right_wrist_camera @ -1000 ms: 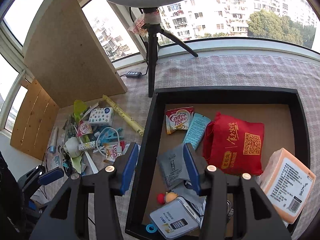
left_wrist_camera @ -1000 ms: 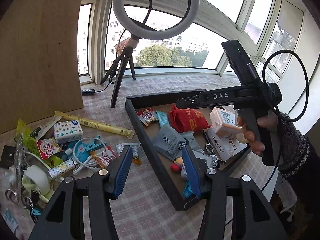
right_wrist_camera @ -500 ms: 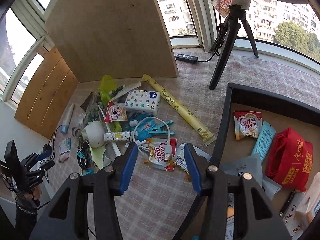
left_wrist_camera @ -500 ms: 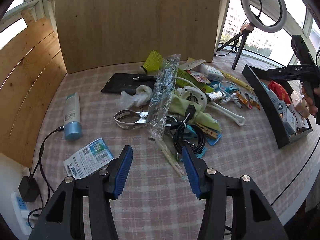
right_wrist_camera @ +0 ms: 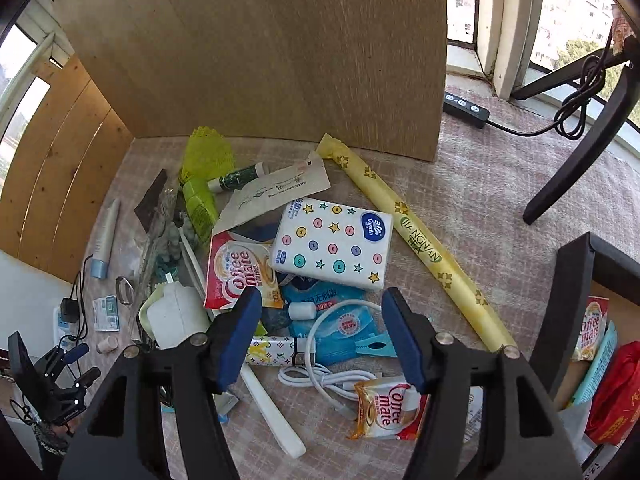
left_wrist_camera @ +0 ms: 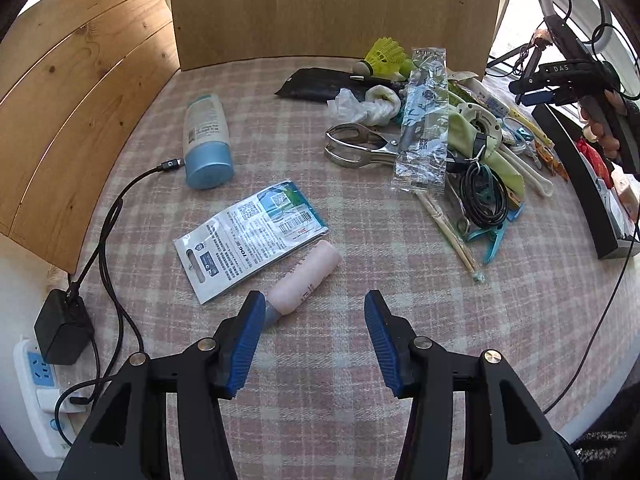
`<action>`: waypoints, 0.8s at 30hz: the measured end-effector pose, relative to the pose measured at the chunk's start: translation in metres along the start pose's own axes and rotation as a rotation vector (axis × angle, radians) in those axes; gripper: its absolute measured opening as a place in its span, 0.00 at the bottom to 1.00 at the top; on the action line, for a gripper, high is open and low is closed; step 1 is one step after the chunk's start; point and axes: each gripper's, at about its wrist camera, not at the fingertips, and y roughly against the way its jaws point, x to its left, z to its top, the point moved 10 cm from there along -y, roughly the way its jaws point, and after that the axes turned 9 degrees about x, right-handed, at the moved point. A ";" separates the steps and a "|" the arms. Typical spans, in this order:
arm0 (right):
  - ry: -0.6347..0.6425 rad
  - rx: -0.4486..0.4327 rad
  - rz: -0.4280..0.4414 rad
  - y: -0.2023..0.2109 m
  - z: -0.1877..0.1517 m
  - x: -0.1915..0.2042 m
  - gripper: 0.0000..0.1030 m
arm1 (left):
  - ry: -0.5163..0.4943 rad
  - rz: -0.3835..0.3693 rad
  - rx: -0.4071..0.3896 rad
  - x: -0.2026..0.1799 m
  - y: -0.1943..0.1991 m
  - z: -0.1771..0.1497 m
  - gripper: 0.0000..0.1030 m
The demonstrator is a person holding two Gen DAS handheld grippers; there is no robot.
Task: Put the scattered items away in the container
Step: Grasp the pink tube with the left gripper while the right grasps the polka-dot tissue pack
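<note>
Your left gripper point(left_wrist_camera: 314, 308) hangs released, nothing between its pads, w/ the pink tube point(left_wrist_camera: 303, 278) just beside its left finger. Your right gripper point(right_wrist_camera: 320, 312) has just been opening, empty, over the white cable point(right_wrist_camera: 340, 384) & blue packet point(right_wrist_camera: 336, 320); the container point(right_wrist_camera: 568, 300) is off to the right.

Bottle point(left_wrist_camera: 208, 142) left of the packet point(left_wrist_camera: 250, 236); tube point(left_wrist_camera: 304, 278) just right of it

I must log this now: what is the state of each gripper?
Left gripper: open, holding nothing, over the pink tube.
Right gripper: open, jaws just opening, holding nothing, over the pile.
</note>
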 end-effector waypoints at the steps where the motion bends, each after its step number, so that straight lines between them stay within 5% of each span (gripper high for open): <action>1: -0.008 0.008 -0.012 -0.005 0.004 -0.001 0.60 | -0.008 0.001 0.001 0.000 0.000 0.000 0.47; 11: -0.062 0.045 -0.021 -0.028 0.028 -0.004 0.67 | -0.071 -0.025 0.041 0.001 -0.019 0.007 0.47; 20: -0.005 0.091 -0.117 -0.045 0.027 -0.002 0.76 | -0.075 -0.025 0.077 0.006 -0.033 0.011 0.40; 24: -0.024 0.119 -0.050 -0.054 0.017 -0.004 0.76 | -0.074 -0.034 0.091 0.005 -0.039 0.012 0.36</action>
